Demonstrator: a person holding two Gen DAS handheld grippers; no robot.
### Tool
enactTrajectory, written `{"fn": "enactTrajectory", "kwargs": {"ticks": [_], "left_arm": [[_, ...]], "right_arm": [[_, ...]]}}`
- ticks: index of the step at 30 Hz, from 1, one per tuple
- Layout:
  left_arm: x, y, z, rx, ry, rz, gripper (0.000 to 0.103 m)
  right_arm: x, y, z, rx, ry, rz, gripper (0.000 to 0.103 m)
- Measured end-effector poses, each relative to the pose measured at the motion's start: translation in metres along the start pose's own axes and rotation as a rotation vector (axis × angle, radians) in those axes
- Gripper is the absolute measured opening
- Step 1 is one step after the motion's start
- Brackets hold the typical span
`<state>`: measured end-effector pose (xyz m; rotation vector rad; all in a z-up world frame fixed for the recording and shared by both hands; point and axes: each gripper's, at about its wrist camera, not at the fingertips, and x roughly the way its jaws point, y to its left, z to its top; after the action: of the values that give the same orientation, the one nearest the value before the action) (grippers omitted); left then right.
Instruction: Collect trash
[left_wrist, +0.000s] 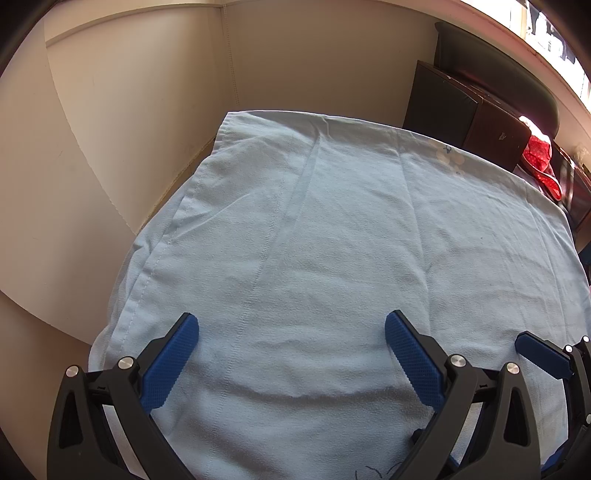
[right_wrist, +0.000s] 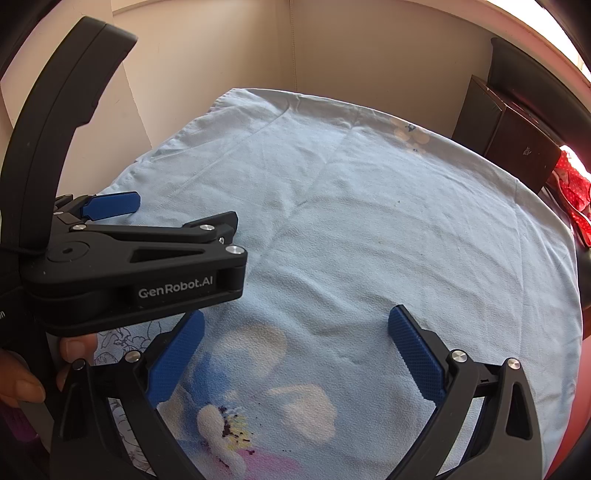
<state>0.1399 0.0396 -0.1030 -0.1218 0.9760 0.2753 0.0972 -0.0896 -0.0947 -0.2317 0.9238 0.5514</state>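
Though both views looked down on the same pale blue cloth (left_wrist: 314, 240), no trash could be made out anywhere on it, so where the task's thing lay cannot be told. Whatever the cloth covered was hidden; only its wrinkles and a flower print (right_wrist: 221, 424) at the lower middle of the right view showed. At the upper right, dark boxes (left_wrist: 461, 110) stood closed, their contents unseen, and a red dotted fabric (left_wrist: 543, 166) was cut off by the frame edge. Left gripper (left_wrist: 291, 354) stood wide open over bare cloth, holding nothing. Right gripper (right_wrist: 295, 350) was likewise spread fully, empty. Fingertips of a hand (right_wrist: 22, 376) at the lower left of the right view were mostly hidden behind the left gripper's black body.
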Motion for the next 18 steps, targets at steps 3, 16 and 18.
{"fn": "enactTrajectory", "kwargs": {"ticks": [3,16,18], "left_arm": [[-0.0002,0.0000,-0.0001,0.000,0.000,0.000,0.099],[-0.0007,0.0004,-0.0004,-0.002,0.000,-0.002,0.099],[-0.0014,0.0001,-0.0006,-0.002,0.000,-0.002,0.099]], "right_arm": [[0.0000,0.0000,0.0000,0.000,0.000,0.000,0.100],[0.0004,0.0002,-0.0001,0.000,0.000,0.000,0.100],[-0.0003,-0.0001,0.0002,0.000,0.000,0.000,0.100]]}}
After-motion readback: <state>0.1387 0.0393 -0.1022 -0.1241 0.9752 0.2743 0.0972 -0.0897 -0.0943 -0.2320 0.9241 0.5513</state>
